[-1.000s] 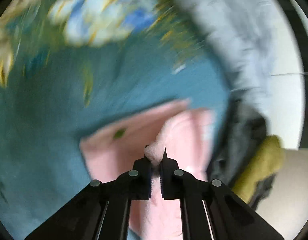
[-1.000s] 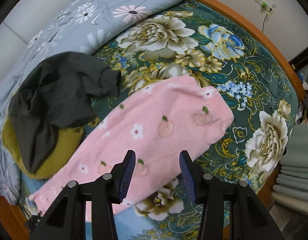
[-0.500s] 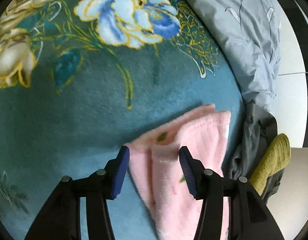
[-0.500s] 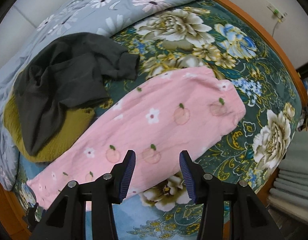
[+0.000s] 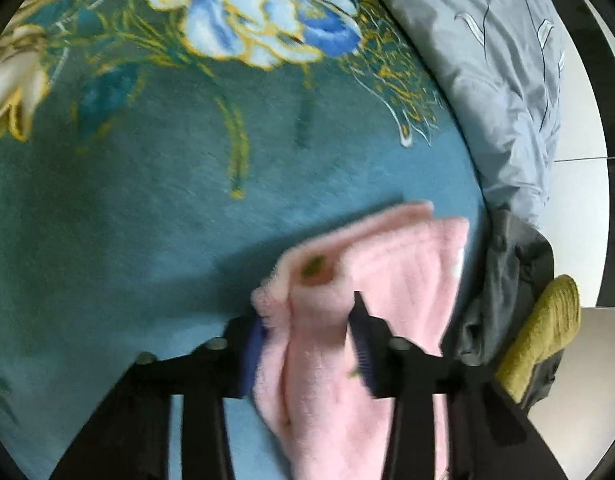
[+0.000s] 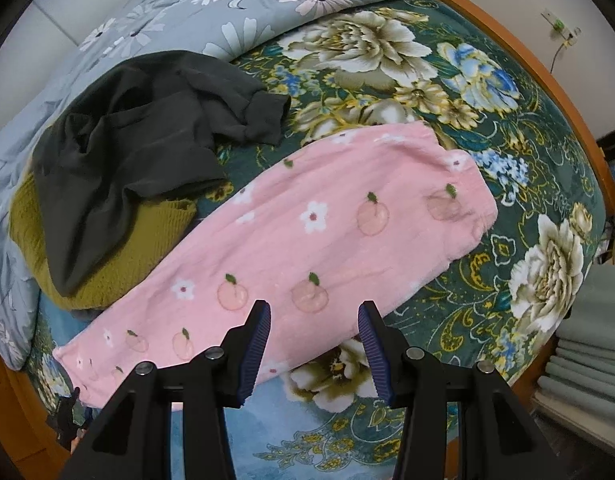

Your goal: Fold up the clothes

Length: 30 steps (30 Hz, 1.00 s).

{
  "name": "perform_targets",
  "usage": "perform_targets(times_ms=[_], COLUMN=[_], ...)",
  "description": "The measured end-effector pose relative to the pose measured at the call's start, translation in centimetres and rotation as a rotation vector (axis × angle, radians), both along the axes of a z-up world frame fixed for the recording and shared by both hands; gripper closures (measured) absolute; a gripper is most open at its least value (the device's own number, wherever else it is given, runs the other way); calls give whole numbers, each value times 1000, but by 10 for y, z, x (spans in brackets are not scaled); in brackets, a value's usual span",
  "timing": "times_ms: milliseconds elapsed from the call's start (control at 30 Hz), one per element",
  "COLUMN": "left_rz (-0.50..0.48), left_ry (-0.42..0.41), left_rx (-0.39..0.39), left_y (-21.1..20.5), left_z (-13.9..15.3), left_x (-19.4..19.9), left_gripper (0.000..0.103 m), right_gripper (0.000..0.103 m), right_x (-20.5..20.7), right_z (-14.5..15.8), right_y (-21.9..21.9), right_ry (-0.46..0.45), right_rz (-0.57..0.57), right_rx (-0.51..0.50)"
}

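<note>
While the left gripper [image 5: 307, 332] is standing with its jaws parted, the end of the pink trousers [image 5: 367, 300] is bunching up between its two fingers; the picture is blurred there, so I cannot tell whether the pads are pressing the cloth or only flanking it. That pink end is lying on the bare blue-green part of the flowered blanket [image 5: 147, 200], with a large blue bloom printed further out. Off to the side of the trousers, a dark grey garment [image 5: 511, 280] is crumpling against a mustard knit [image 5: 547, 328], and the pale grey duvet [image 5: 487, 60] is running along the far edge.

Seen from the right wrist, the right gripper [image 6: 314, 344] is hovering with its jaws wide apart and nothing between them, its fingertips just over the near edge of the pink trousers [image 6: 307, 232]. The trousers are lying flat and stretched out diagonally across the blanket [image 6: 527, 140]. Beside them, the dark grey garment [image 6: 147, 128] is lying heaped on top of the mustard knit [image 6: 119, 248], both touching the duvet [image 6: 227, 12] behind. An orange wooden bed frame [image 6: 547, 80] is curving round the far edge, and folded grey-green bedding [image 6: 587, 340] is stacking up beyond it.
</note>
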<state>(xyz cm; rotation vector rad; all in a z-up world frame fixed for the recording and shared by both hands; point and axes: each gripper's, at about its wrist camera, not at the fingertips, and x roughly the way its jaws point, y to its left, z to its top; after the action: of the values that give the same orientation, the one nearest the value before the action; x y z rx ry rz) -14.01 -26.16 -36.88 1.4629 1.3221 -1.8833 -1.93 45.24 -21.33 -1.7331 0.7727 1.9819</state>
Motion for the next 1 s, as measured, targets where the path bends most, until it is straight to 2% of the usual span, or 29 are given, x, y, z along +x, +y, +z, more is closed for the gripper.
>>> perform_targets(times_ms=[33,167,267,333,400,467,567,633,667,733,1000], left_rz=[-6,33,55,48,58,85,243,359,386,389,249], left_ry=[-10,23,106,135,123,39,-84,-110,-112,-125,-154], left_rx=[-12,-14,8,-12,-67,-108,-15,42,47,32,-110], left_y=[2,2,-14,-33,-55,-78,-98,-97,-94,-87,-67], left_z=[2,28,70,96,117,107,67,51,50,54,96], left_x=[-2,2,22,48,90,115,148,166,172,173,134], left_gripper=[89,92,93,93,93,93,93,93,92,92,92], right_gripper=[54,54,54,54,54,54,54,54,54,54,54], right_x=[2,9,18,24,29,36,49,63,70,81,116], right_z=[1,7,5,3,1,-4,-19,-31,-36,-45,-94], right_y=[0,1,1,2,2,2,2,7,13,26,106], right_ry=[4,29,48,61,74,79,66,60,62,65,72], right_rz=[-2,-7,-22,-33,-43,-45,-51,-80,-98,-127,-327], right_rx=[-2,-15,-44,-63,-83,-104,-128,-149,-158,-168,-218])
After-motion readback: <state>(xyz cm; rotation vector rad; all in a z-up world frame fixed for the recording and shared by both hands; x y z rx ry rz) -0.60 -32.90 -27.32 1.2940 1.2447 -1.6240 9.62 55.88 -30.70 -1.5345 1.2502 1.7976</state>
